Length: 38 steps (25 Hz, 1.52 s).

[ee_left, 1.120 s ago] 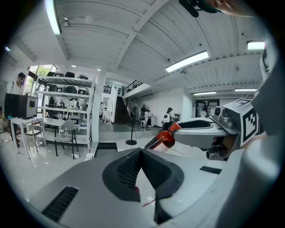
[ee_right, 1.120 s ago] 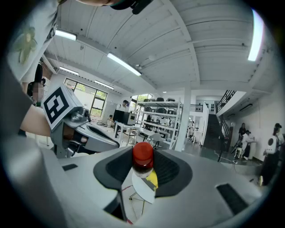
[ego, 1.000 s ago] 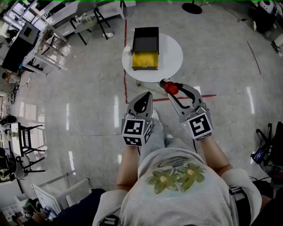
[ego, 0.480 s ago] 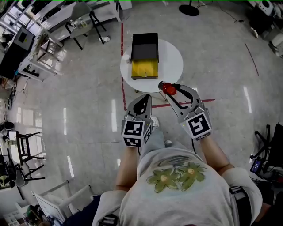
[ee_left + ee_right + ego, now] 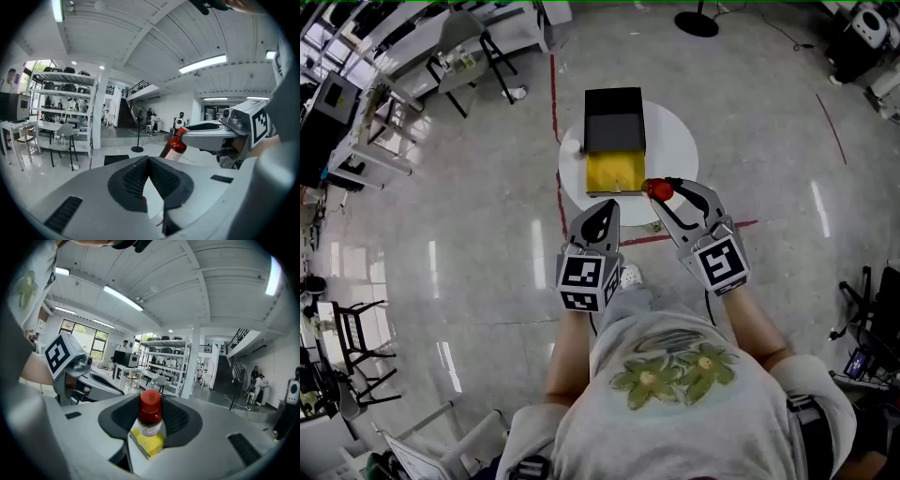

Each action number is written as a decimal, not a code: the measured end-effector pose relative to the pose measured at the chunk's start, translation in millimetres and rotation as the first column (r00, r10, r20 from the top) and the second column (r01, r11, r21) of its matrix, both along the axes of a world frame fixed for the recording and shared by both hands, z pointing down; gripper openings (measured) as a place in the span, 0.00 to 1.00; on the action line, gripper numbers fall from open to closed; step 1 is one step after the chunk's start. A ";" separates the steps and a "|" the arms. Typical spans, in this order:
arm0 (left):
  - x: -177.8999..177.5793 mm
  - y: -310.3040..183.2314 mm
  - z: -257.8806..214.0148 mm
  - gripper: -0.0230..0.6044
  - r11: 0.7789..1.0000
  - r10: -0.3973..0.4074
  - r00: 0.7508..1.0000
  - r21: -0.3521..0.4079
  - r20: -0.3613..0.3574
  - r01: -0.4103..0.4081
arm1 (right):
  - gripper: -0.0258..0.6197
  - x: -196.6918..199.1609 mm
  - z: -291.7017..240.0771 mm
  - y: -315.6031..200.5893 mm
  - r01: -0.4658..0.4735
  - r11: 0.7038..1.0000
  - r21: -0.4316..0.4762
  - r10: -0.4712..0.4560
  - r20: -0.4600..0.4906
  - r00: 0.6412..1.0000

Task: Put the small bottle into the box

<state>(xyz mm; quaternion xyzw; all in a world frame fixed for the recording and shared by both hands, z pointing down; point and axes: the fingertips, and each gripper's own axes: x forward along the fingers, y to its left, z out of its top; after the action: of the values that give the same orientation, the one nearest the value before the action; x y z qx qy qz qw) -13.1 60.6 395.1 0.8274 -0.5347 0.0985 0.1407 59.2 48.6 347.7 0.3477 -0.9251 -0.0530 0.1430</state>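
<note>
The small bottle (image 5: 659, 191), red-capped with a white label, is clamped upright in my right gripper (image 5: 667, 186) over the near edge of the round white table (image 5: 670, 141). In the right gripper view the bottle (image 5: 151, 409) stands between the dark pads (image 5: 180, 420), with the box's yellow part (image 5: 149, 444) just below it. The box (image 5: 614, 169) lies on the table, its black lid folded back and its yellow inside facing up, just left of the bottle. My left gripper (image 5: 605, 208) hangs shut and empty below the table's near edge; in its own view the bottle (image 5: 174, 146) shows ahead to the right.
A small white object (image 5: 572, 146) lies on the table left of the box. Red tape lines (image 5: 555, 103) run across the glossy floor. Desks and chairs (image 5: 469, 42) crowd the upper left, and a stand's round base (image 5: 698, 21) sits at the top.
The table and box have come nearer in the head view. My right gripper has carried the bottle forward from off the table's edge to over it, next to the box. The left gripper followed.
</note>
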 end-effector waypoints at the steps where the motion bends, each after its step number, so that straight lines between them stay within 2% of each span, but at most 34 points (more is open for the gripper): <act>1: -5.7 -7.1 1.0 0.04 1.000 0.000 1.000 -0.002 -0.001 0.000 | 0.27 -4.6 0.8 -7.0 -0.003 1.000 -0.001 0.003 0.000 1.000; 9: -28.7 -44.3 10.2 0.04 1.000 0.020 1.000 -0.007 -0.006 -0.020 | 0.27 -25.6 13.3 -49.9 -0.030 1.000 -0.007 0.030 -0.005 1.000; 17: -43.1 -67.8 19.9 0.04 0.999 0.003 1.000 -0.034 -0.028 -0.004 | 0.27 -38.7 26.5 -79.4 -0.023 0.999 -0.047 0.022 -0.021 1.000; 29: -65.6 -116.1 38.5 0.04 0.998 -0.009 1.000 -0.068 -0.024 0.007 | 0.27 -56.9 60.8 -125.4 -0.010 0.994 -0.111 0.006 -0.040 0.999; 38: -75.7 -150.9 61.2 0.04 0.992 0.028 1.000 -0.119 -0.008 -0.029 | 0.27 -69.7 91.1 -156.1 -0.022 0.984 -0.174 0.014 -0.045 0.999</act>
<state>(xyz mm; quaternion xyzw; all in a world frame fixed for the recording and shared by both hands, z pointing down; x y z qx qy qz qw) -88.8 -90.3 456.3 0.8253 -0.5156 0.1295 0.1904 -10.4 -107.5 438.8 0.3409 -0.9197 0.0220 0.1935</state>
